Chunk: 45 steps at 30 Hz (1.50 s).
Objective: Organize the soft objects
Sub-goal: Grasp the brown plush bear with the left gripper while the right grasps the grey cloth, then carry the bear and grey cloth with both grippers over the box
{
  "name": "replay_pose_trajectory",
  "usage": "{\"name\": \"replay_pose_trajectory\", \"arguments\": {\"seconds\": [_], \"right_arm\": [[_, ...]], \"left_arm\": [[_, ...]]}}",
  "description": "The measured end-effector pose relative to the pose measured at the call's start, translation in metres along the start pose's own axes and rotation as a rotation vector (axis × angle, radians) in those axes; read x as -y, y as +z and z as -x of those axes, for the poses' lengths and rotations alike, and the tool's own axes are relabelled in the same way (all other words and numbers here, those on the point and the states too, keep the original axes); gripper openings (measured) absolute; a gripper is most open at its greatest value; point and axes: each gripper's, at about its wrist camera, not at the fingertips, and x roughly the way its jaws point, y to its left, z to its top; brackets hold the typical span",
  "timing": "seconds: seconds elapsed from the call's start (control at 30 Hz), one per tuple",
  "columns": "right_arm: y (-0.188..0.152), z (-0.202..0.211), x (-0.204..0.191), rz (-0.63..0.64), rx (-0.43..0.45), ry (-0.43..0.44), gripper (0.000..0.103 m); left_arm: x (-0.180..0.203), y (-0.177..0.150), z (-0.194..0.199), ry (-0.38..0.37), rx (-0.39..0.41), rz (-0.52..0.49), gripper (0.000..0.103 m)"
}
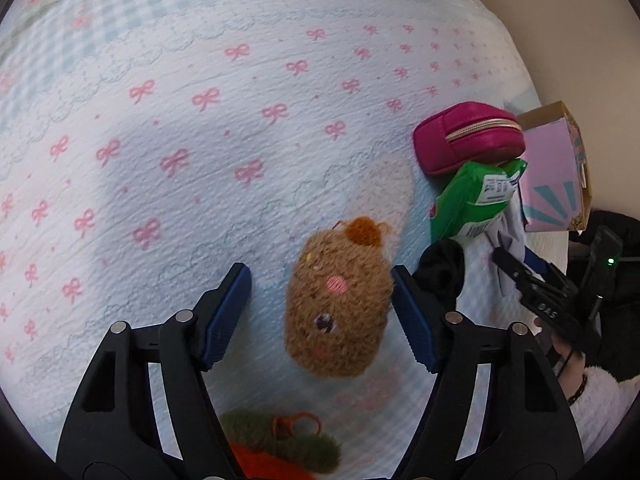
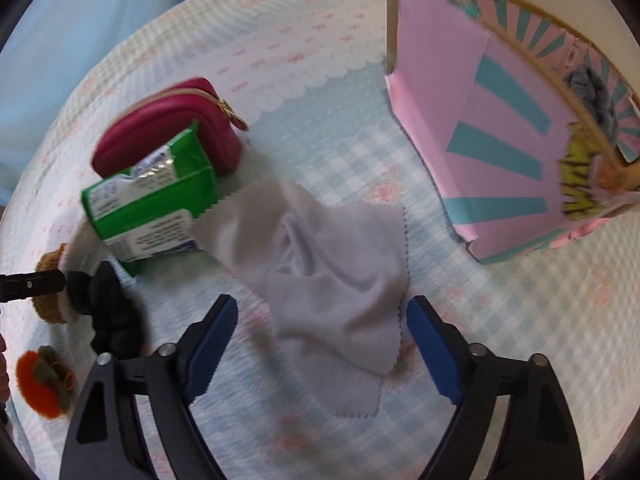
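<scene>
Bedding printed with pink bows (image 1: 208, 98) carries everything. Nearest, the left gripper (image 1: 322, 312) is seen released, jaws straddling a brown plush toy (image 1: 338, 300): light, squashy, best pinched across its middle. The right gripper (image 2: 322, 344) is likewise released over a limp grey cloth (image 2: 332, 272); a bunched fold is advised. Beyond stands a pink box (image 2: 500, 128).

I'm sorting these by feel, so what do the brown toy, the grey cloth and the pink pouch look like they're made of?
Brown toy: fuzzy, curly plush or yarn, matte. Grey cloth: thin smooth fabric with pinked zigzag edges, probably microfibre. Pink pouch: smooth, slightly shiny leather or faux leather, with a gold-coloured zip.
</scene>
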Motion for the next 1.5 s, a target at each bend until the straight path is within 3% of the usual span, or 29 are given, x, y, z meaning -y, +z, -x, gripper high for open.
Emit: {"name": "replay_pose_trajectory", "arguments": {"seconds": [0.13,0.23,0.33,0.4,0.53,0.97,1.5], "right_arm": [[0.002,-0.004,-0.004,0.018,0.002,-0.016,0.079],[0.003,-0.004,-0.005,0.033,0.006,-0.02,0.068],[0.005,-0.004,-0.009,0.056,0.01,-0.015,0.051],[0.005,-0.003,-0.01,0.068,0.004,-0.003,0.034],[0.014,-0.003,-0.016,0.05,-0.01,0.039,0.015],[0.01,0.058,-0.007,0.029,0.09,0.098,0.011],[0.021,0.232,0.015,0.074,0.259,0.165,0.011]], "left_arm": [[0.008,0.002,-0.005,-0.016,-0.01,-0.014,0.044],[0.015,-0.001,-0.006,-0.018,-0.009,-0.025,0.039],[0.024,-0.004,-0.006,0.01,0.008,-0.051,0.036],[0.027,-0.007,-0.005,0.017,0.016,-0.054,0.034],[0.032,-0.009,-0.003,0.035,0.022,-0.052,0.034],[0.07,-0.025,0.054,0.065,0.143,-0.019,0.034],[0.168,-0.088,0.189,0.124,0.374,0.048,0.034]]}}
